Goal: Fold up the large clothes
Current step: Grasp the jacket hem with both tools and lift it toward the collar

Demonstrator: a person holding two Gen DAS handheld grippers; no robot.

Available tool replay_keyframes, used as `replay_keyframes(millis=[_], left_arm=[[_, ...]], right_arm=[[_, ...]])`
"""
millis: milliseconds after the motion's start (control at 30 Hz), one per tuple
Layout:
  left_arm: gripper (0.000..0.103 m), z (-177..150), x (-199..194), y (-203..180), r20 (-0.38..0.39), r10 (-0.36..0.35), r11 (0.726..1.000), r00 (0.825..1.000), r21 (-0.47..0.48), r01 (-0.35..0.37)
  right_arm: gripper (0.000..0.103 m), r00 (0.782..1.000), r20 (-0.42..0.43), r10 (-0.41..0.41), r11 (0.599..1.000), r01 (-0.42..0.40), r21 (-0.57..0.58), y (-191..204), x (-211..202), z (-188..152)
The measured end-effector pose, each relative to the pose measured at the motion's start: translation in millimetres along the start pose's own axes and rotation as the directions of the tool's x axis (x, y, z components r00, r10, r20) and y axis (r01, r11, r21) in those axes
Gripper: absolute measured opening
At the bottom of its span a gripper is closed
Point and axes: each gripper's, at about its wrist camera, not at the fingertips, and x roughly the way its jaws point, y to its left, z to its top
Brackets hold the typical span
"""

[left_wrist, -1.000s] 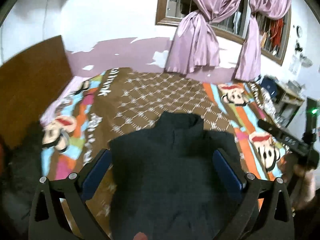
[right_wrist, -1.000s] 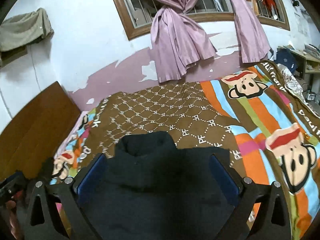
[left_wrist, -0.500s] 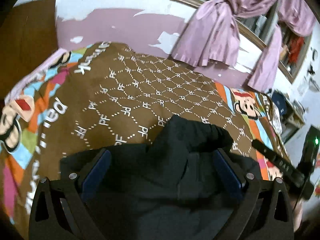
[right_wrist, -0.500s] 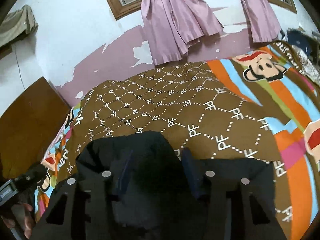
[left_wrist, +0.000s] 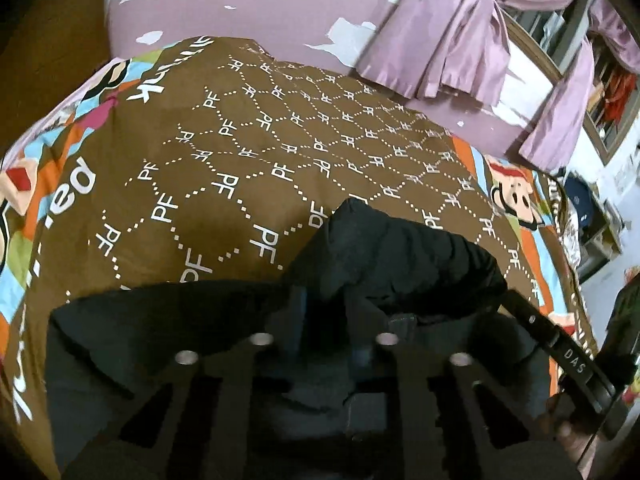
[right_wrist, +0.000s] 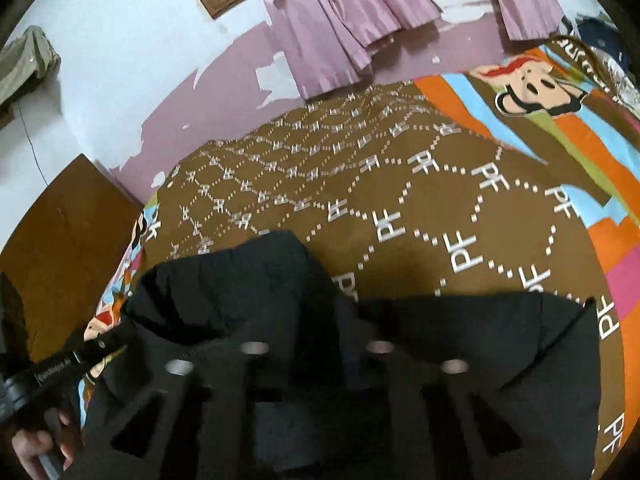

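A black jacket point(left_wrist: 400, 256) lies on the bed with its collar toward the wall; it also shows in the right wrist view point(right_wrist: 240, 292). My left gripper point(left_wrist: 324, 320) is shut on the jacket's fabric just below the collar. My right gripper point(right_wrist: 316, 332) is shut on the jacket's fabric at the shoulder line; its fingertips are dark and blurred against the cloth. The right gripper's body shows at the right of the left wrist view point(left_wrist: 568, 356), and the left gripper's body shows at the lower left of the right wrist view point(right_wrist: 60, 368).
The bed is covered by a brown and multicoloured cartoon-monkey sheet point(left_wrist: 248, 152) point(right_wrist: 440, 200). A wooden headboard point(right_wrist: 60, 232) stands at the left. Pink curtains point(left_wrist: 448, 32) hang on the far wall by a window. A cluttered shelf point(left_wrist: 600, 224) is at the right.
Both grippers have dropped down onto the jacket and closed on its fabric; the right one shut first, the left one in the last half second. The views tilted toward the bed.
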Motion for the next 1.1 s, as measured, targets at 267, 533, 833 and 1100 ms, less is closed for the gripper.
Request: replay_keyframes(millis=[267,533,833,1100], left_arm=[[0.002,-16.5,-19.0,11.8,0.040,0.008,0.998,0.999,0.067,-0.011],[0.001,-55.0,-42.4,26.3,0.062,0.015,0.991,0.998,0.133,-0.023],[0.000,-83.3,-63.8,33.4,0.068,0.027,0.985,0.997,0.171,-0.038],[0.000,-84.1,-61.8,68.2,0.026,-0.088,0.993,0.996,0.080,0.086]], right_arm=[[0.002,0.997,-0.029,0.069,0.998,-0.069,0.016,-10.3,-9.0,-35.4],[0.042,0.989,0.118,0.084,0.996,-0.082,-0.025,2.7,-40.5,-31.4],[0.032,0.994,0.108,-0.020,1.000,0.017,0.023,-15.5,-27.6,-18.3],[0.040,0.997,0.042,0.062,0.998,-0.063,0.022,-11.4,-13.4,-22.6]])
